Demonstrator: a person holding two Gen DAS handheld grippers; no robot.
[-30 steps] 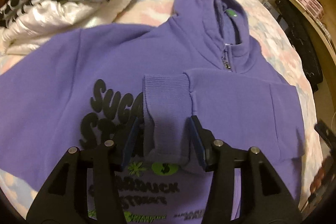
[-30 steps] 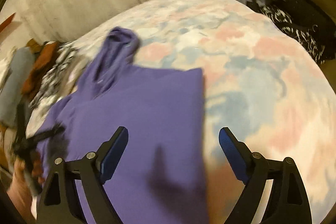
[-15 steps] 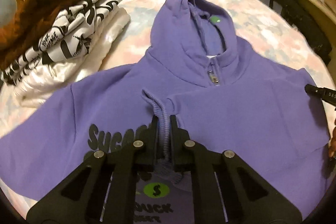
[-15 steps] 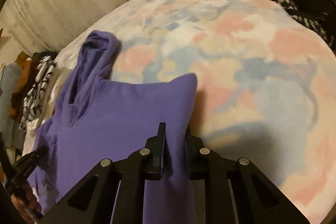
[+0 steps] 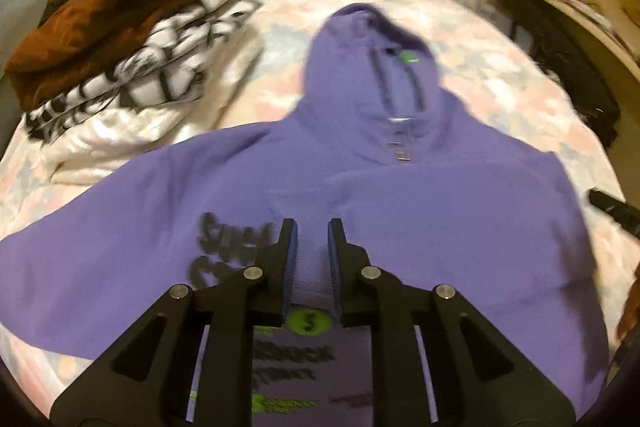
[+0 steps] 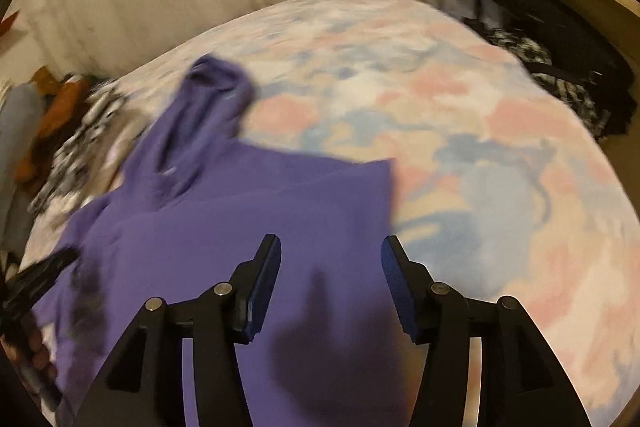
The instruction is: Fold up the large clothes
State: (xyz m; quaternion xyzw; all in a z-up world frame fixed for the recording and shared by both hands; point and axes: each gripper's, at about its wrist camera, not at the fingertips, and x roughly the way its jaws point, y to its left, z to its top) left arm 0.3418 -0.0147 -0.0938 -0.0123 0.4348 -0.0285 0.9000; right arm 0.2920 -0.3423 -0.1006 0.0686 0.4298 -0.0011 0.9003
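Once clamped, both grippers now parted.

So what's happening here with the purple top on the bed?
A person is folding a purple hoodie laid flat on a pastel patterned bed, using a handheld gripper in each hand. One sleeve is already folded across the chest. The left gripper sits over that sleeve's cuff with its jaws slightly apart, and the right gripper is open above the hoodie's side. A pile of folded clothes sits nearby.
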